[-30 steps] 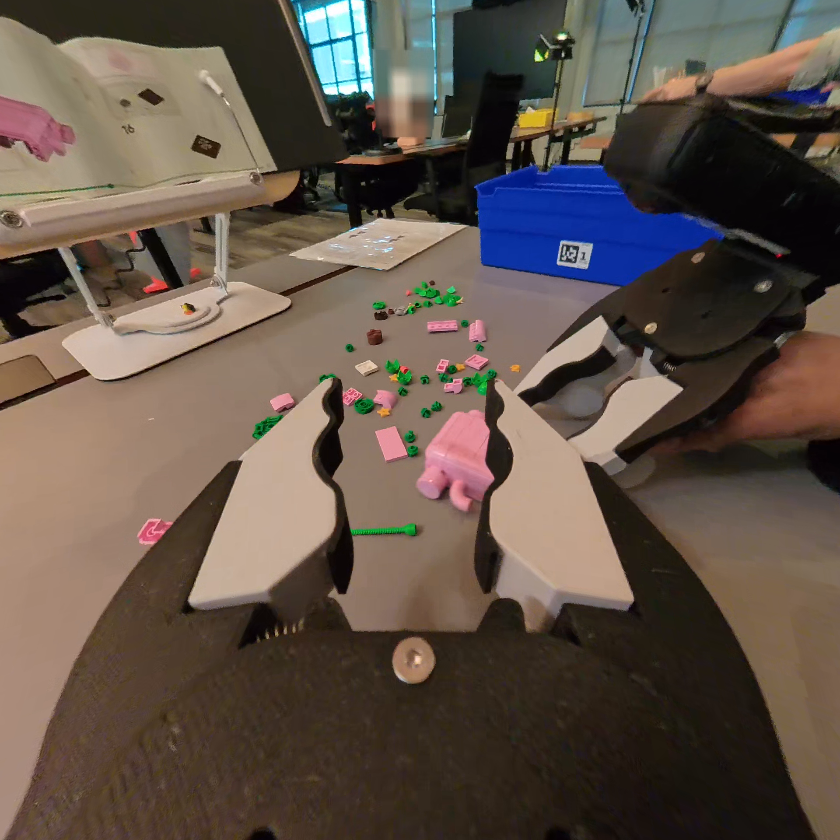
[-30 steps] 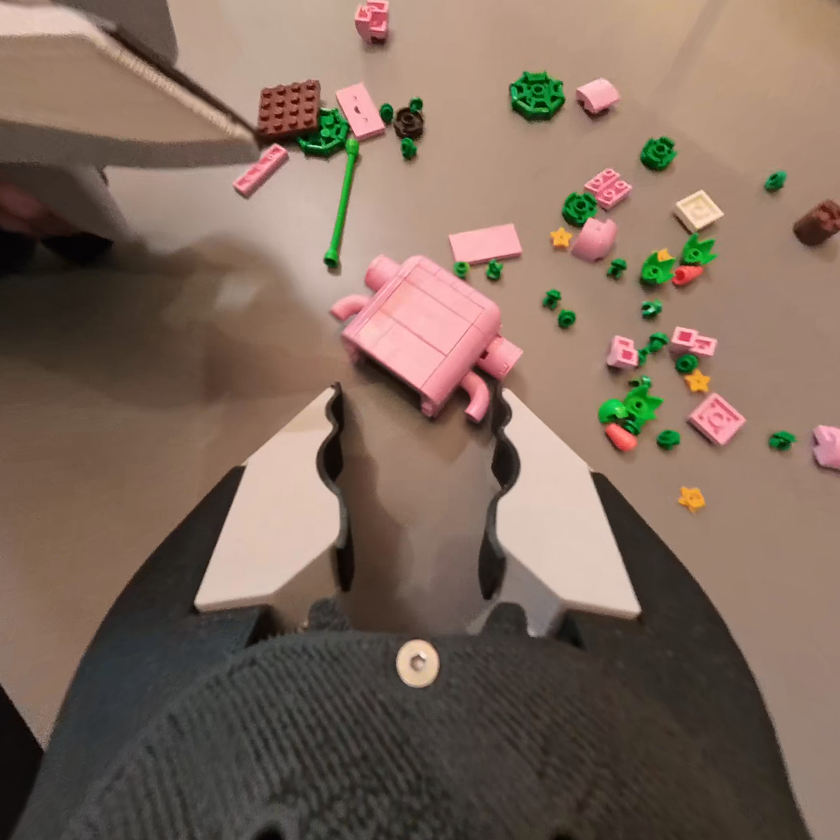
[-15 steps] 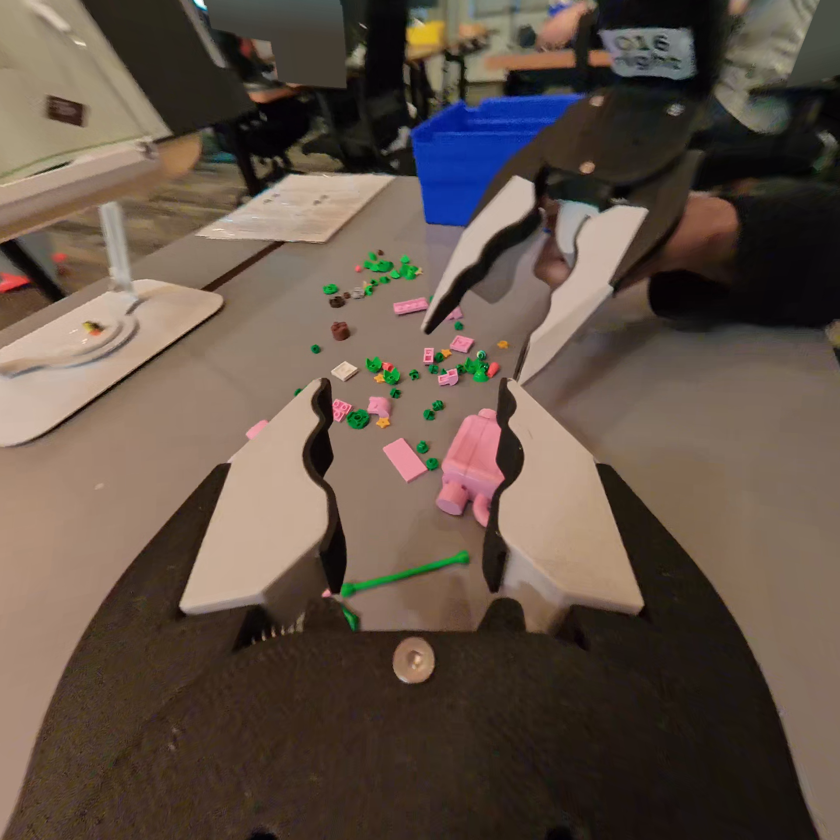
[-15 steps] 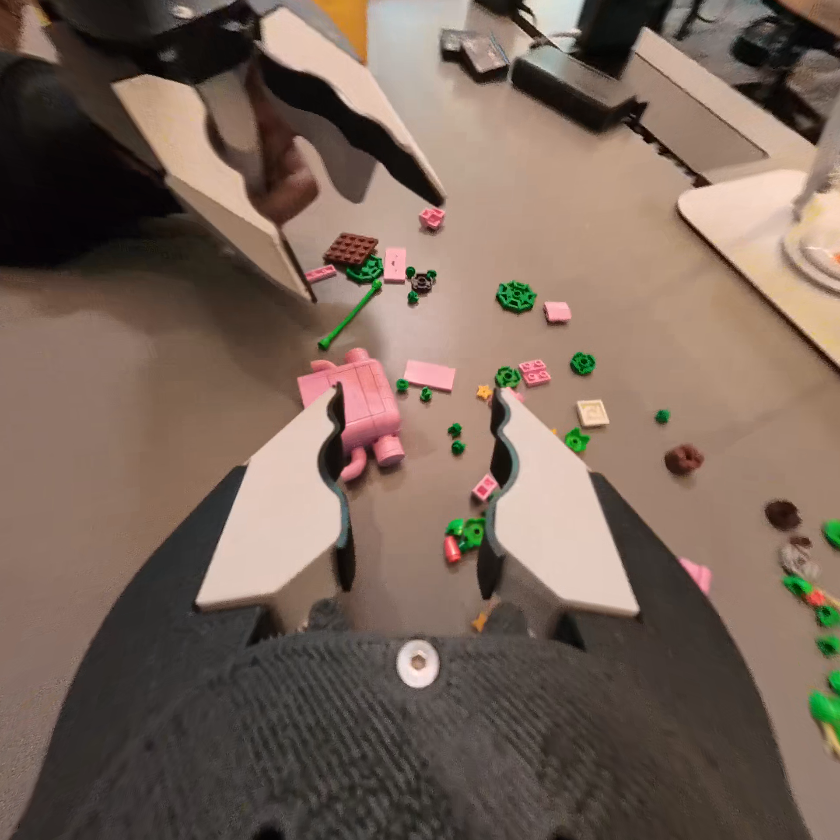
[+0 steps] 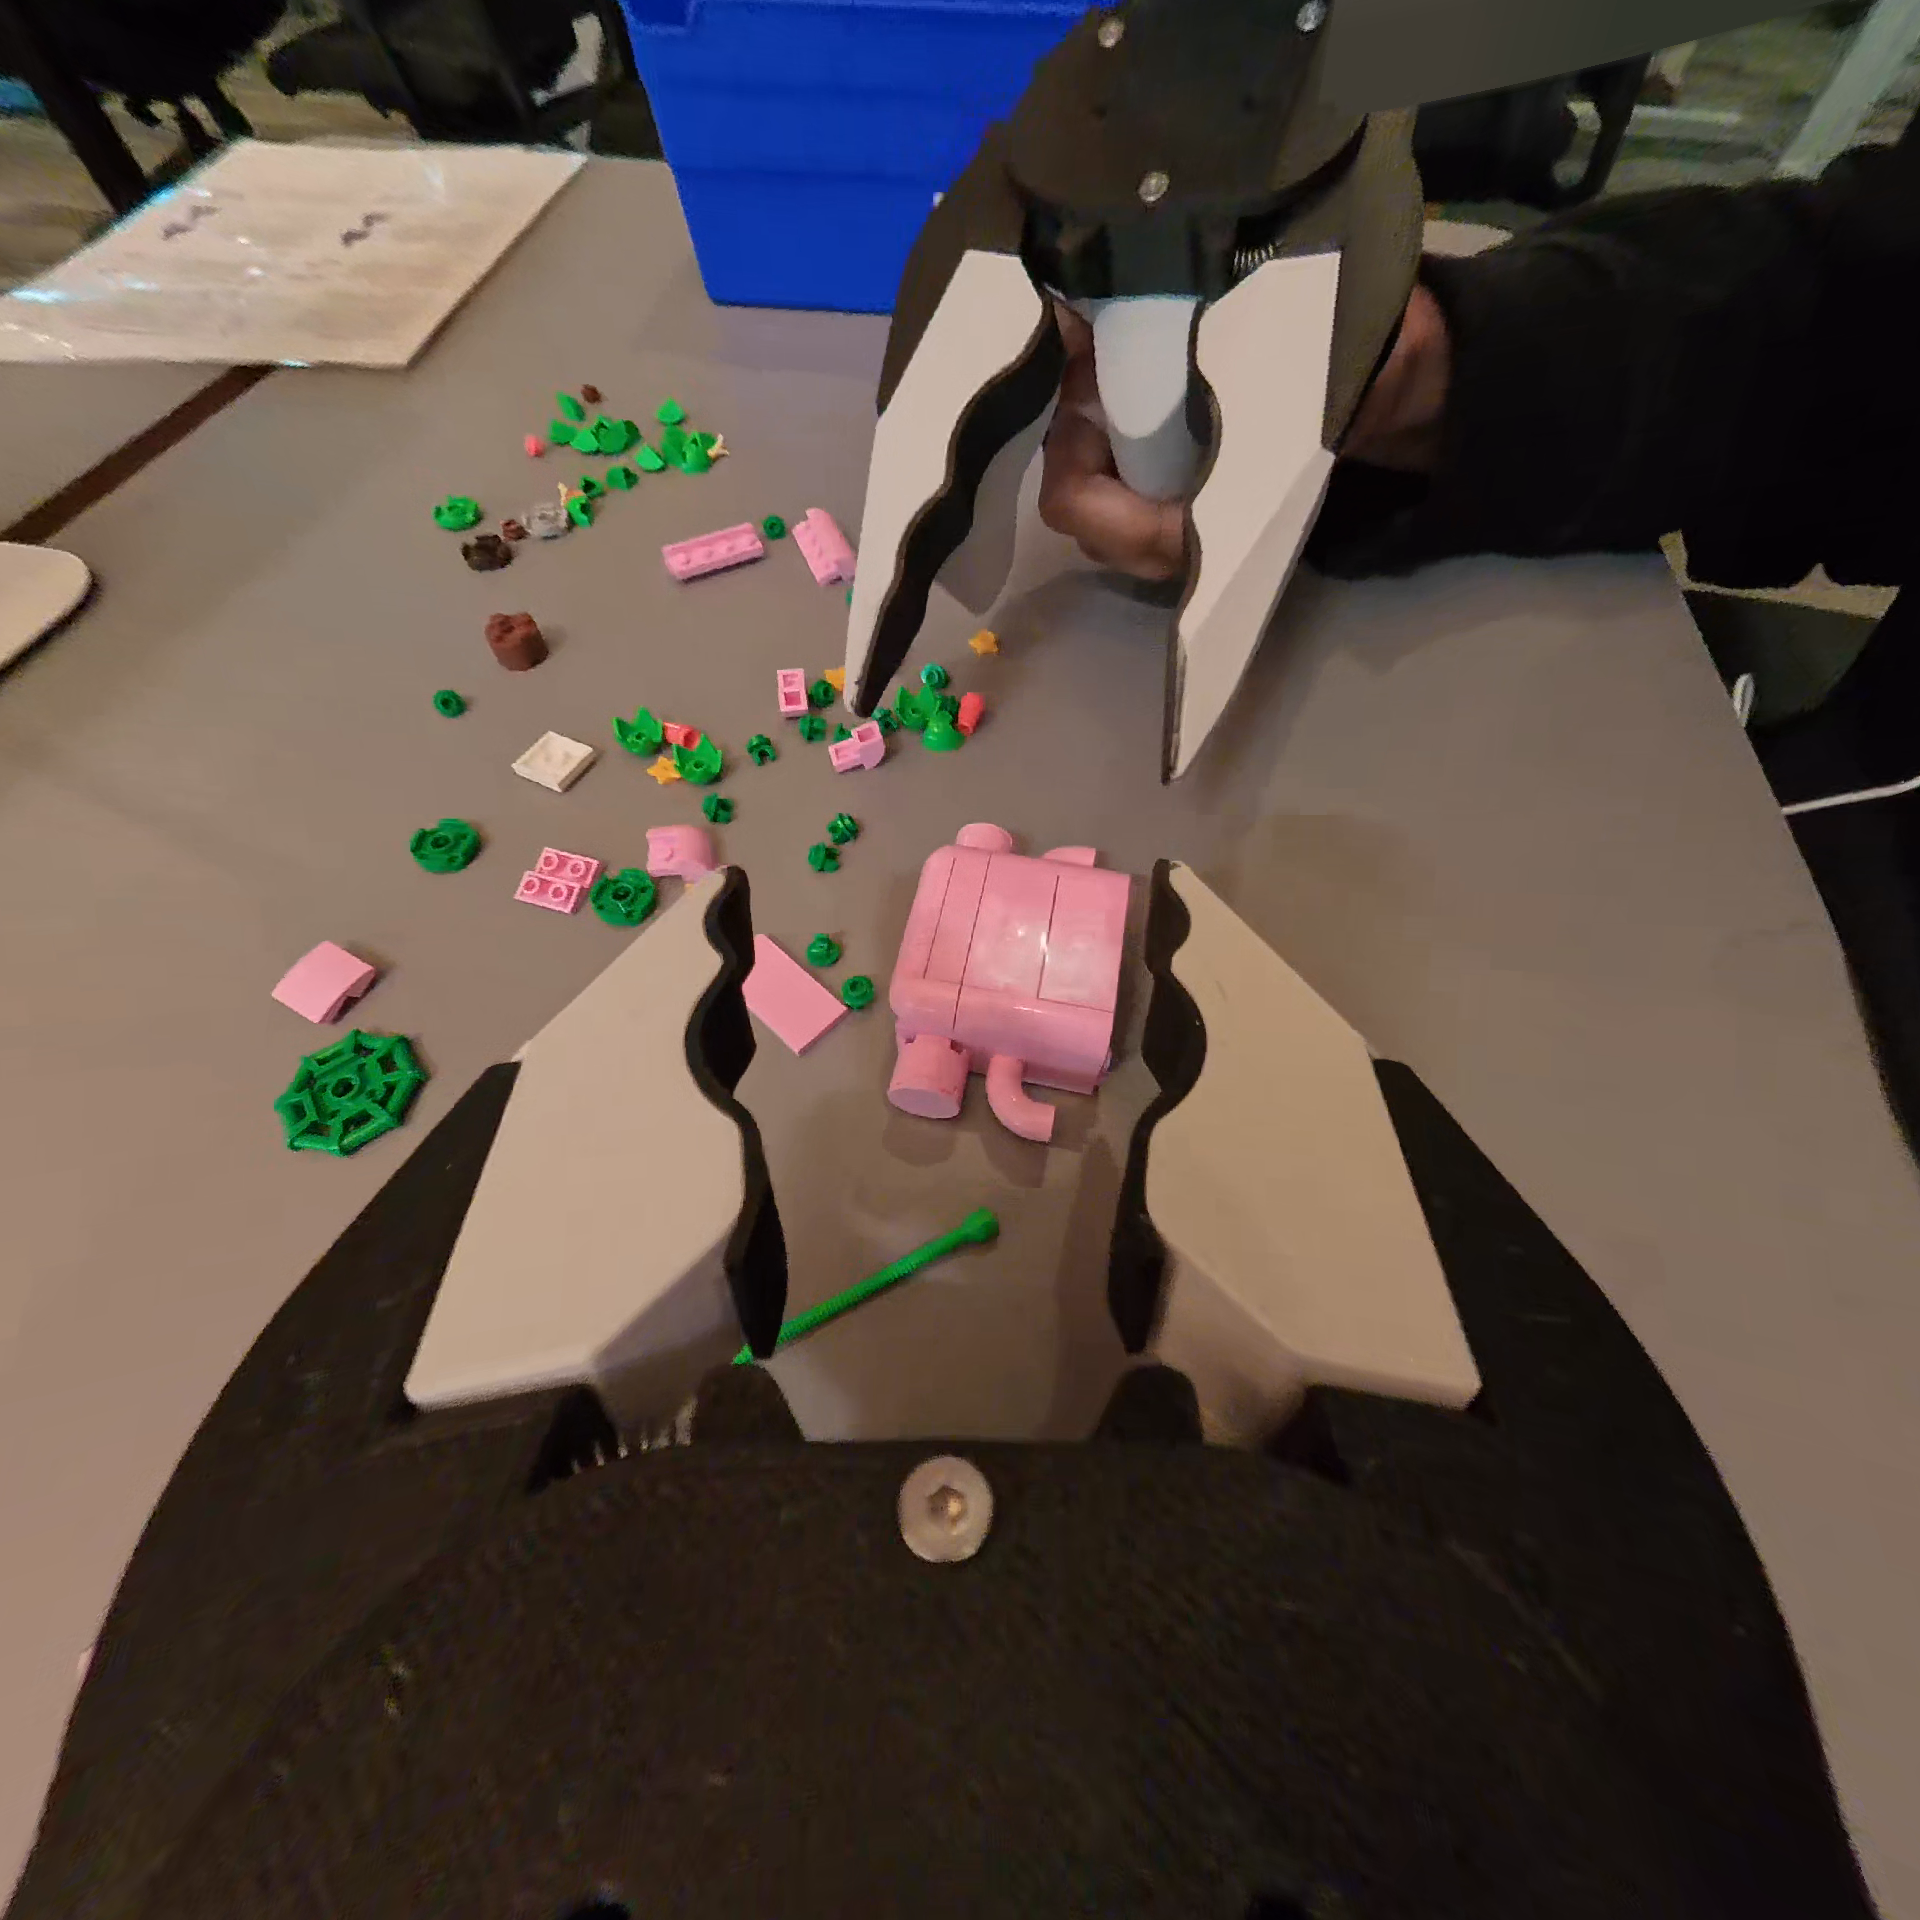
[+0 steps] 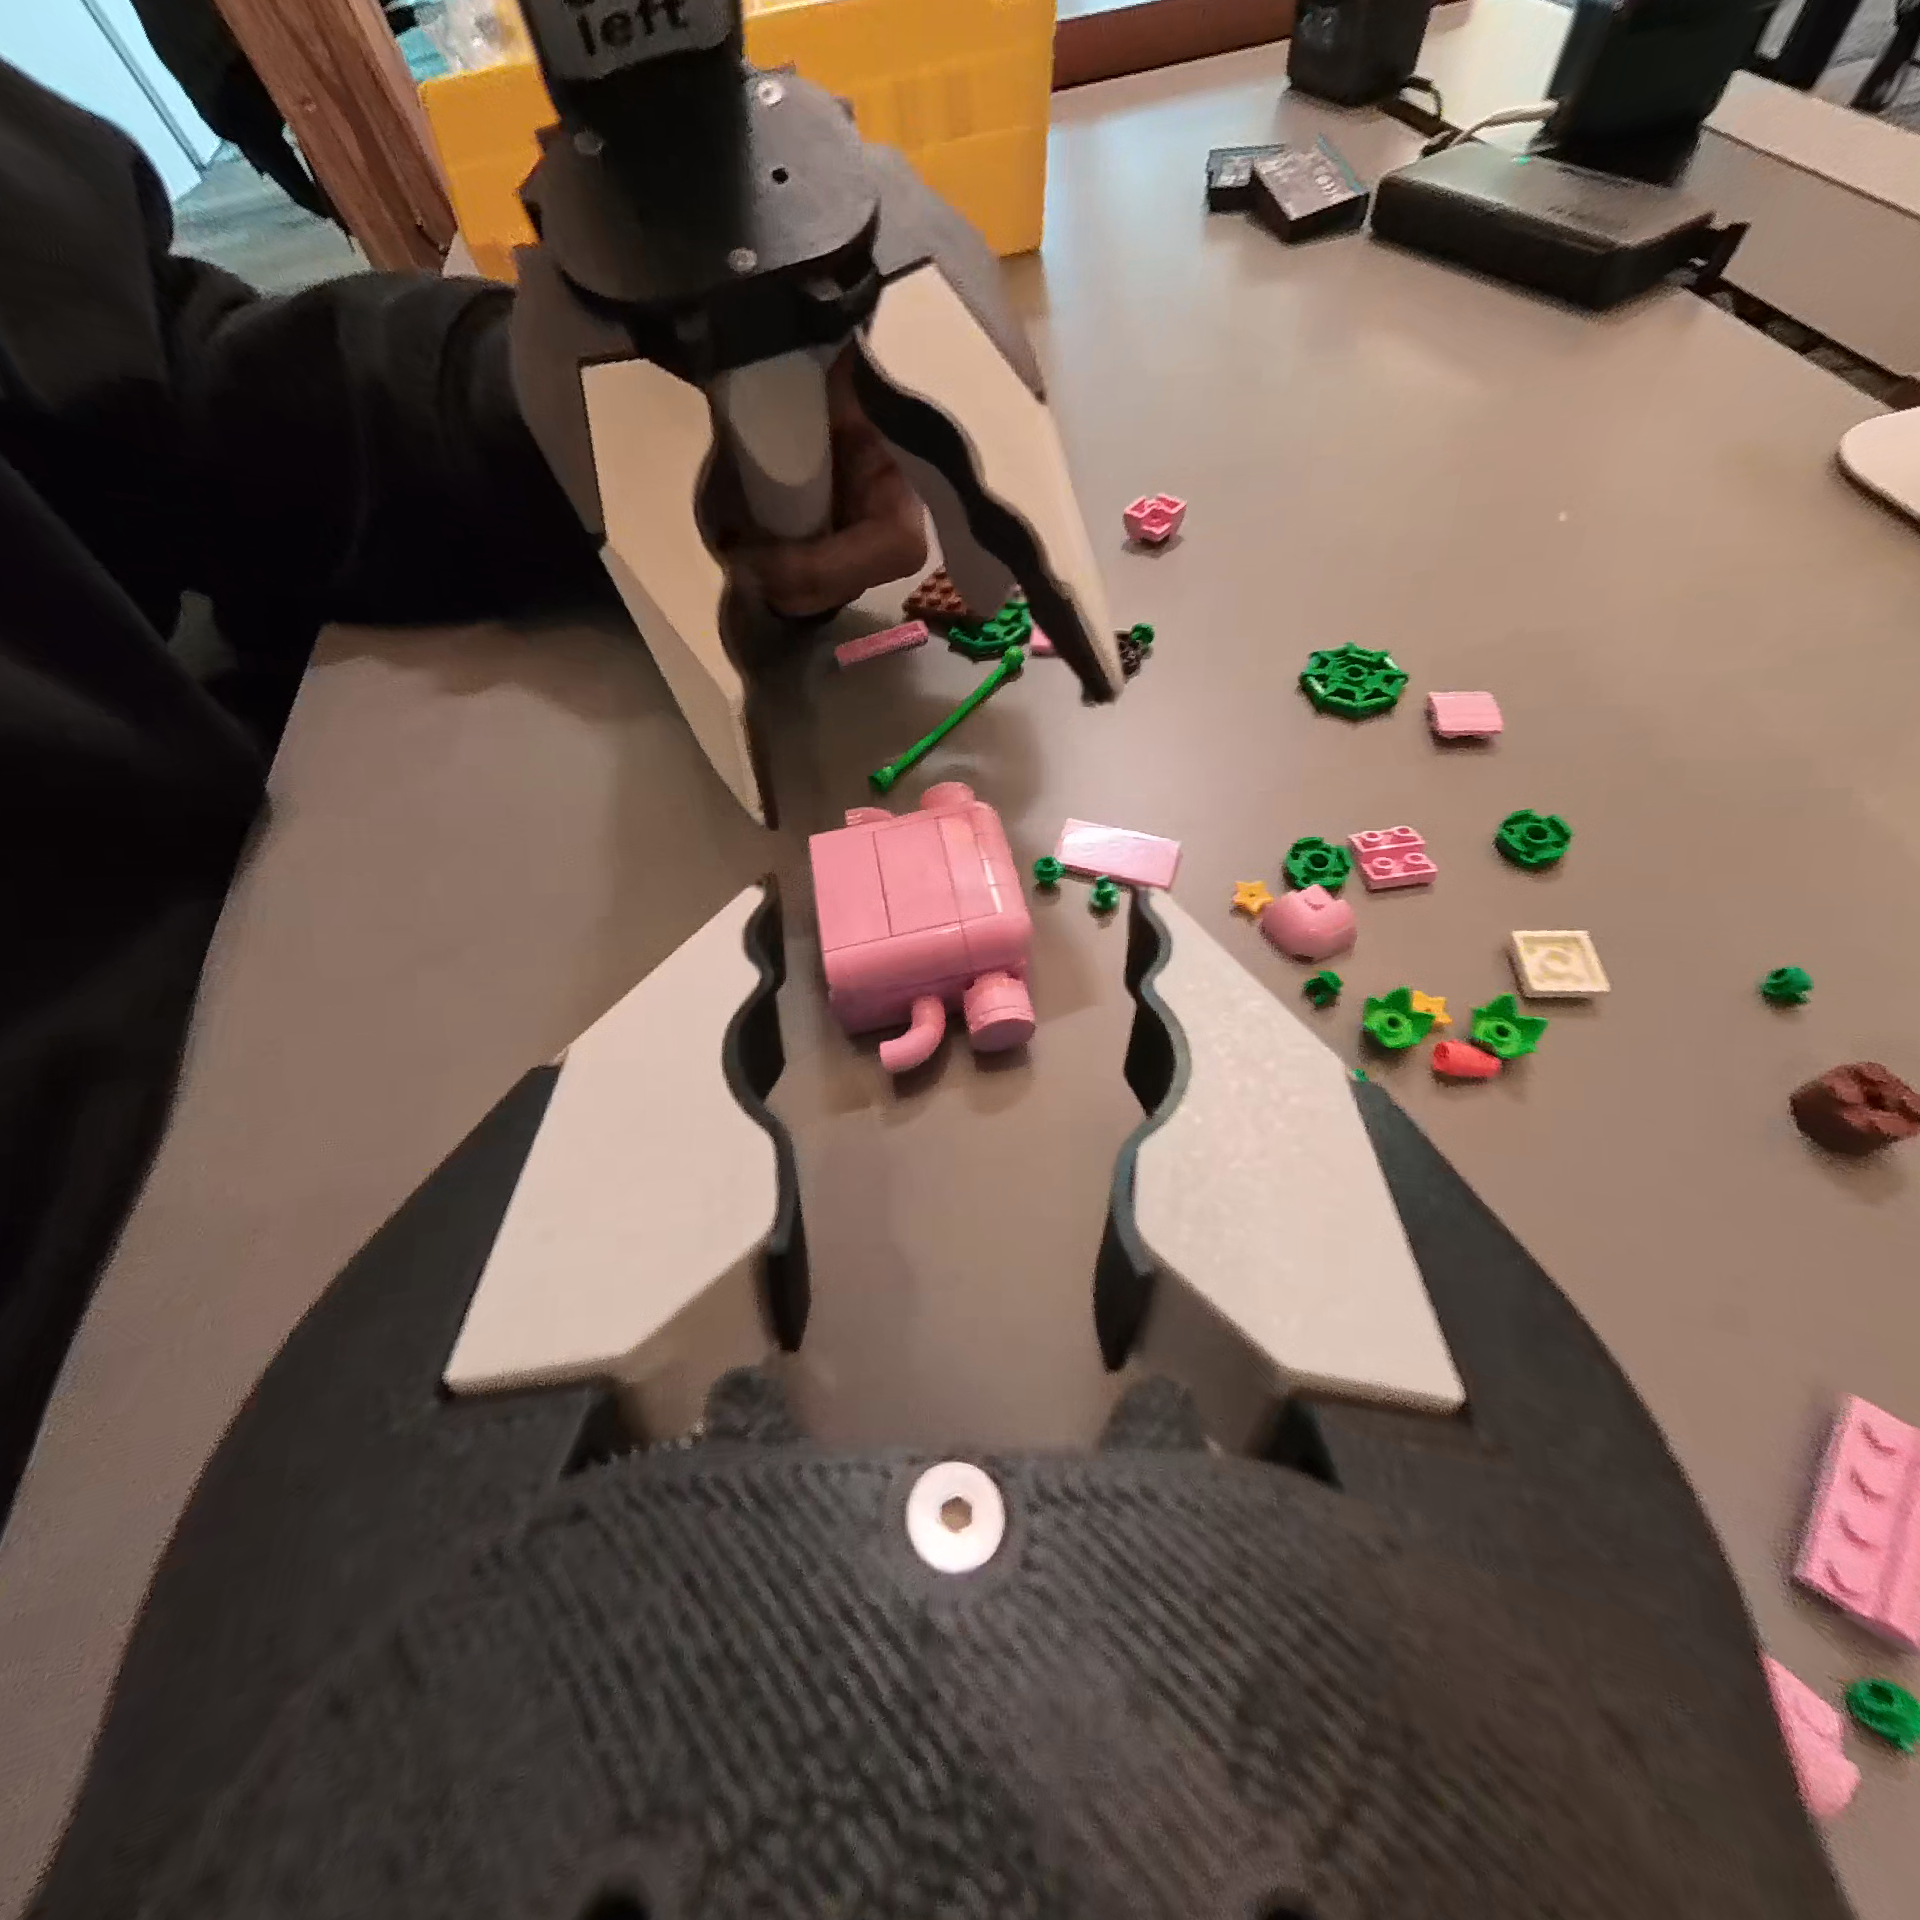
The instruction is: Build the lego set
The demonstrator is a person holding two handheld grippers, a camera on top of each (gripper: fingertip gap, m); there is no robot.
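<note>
The pink lego body (image 5: 1013, 961) lies on the grey table (image 5: 1455, 935) between the two grippers, which face each other; the left gripper (image 5: 948, 883) and the right gripper (image 6: 951, 894) both stand wide open and empty, loose green and pink pieces (image 5: 665, 748) scattered beside it

A grey table (image 5: 1455, 935) carries scattered lego pieces. A pink block build (image 5: 1013, 961) lies near the middle, a flat pink tile (image 5: 795, 992) just beside it and a green rod (image 5: 873, 1288) close by. A green web disc (image 5: 350, 1091) and a pink slope (image 5: 322, 980) lie off to one side, with a white tile (image 5: 554, 762), a brown stud (image 5: 515, 641) and many small green bits (image 5: 623, 431) farther out. A blue bin (image 5: 810, 156) and a plastic sheet (image 5: 281, 249) sit at the far edge.
</note>
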